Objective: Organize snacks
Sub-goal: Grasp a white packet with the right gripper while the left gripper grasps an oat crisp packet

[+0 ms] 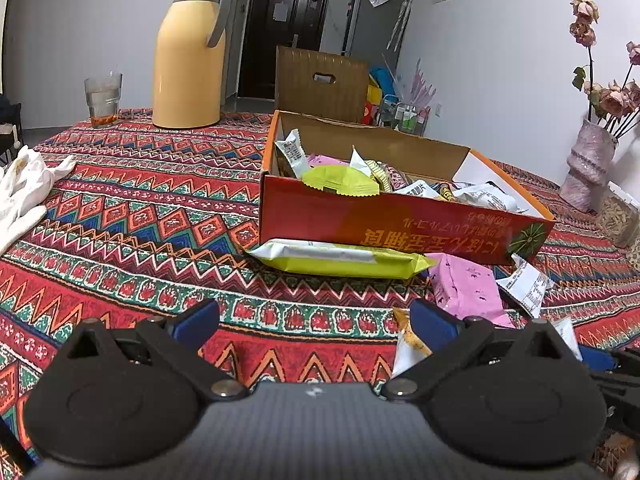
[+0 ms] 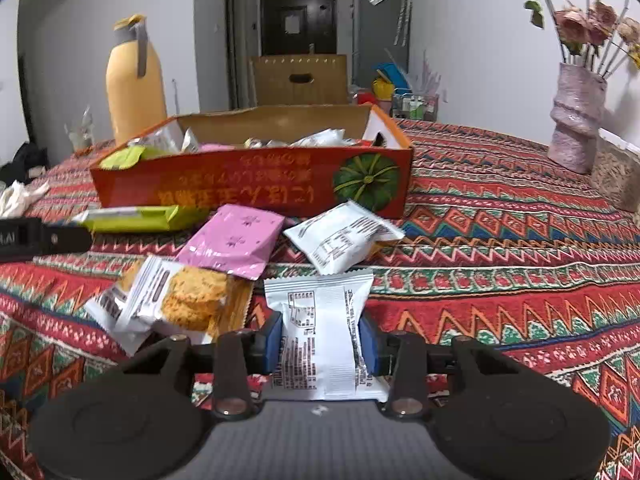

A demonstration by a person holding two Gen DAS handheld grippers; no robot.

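Snacks lay loose on the patterned cloth (image 2: 500, 216) before the red box (image 2: 256, 188): a green pack (image 2: 136, 218), a pink pack (image 2: 234, 242), a biscuit pack (image 2: 176, 300). The right gripper (image 2: 323, 342) pinched a white packet (image 2: 322, 320) between its blue pads. The left gripper (image 1: 316, 320) stood wide, holding nothing.

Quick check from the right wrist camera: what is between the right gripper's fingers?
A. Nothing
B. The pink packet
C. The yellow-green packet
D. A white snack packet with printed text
D: the right gripper has its blue pads pressed on both sides of the white snack packet, while the pink packet and the yellow-green packet lie further off by the orange box.
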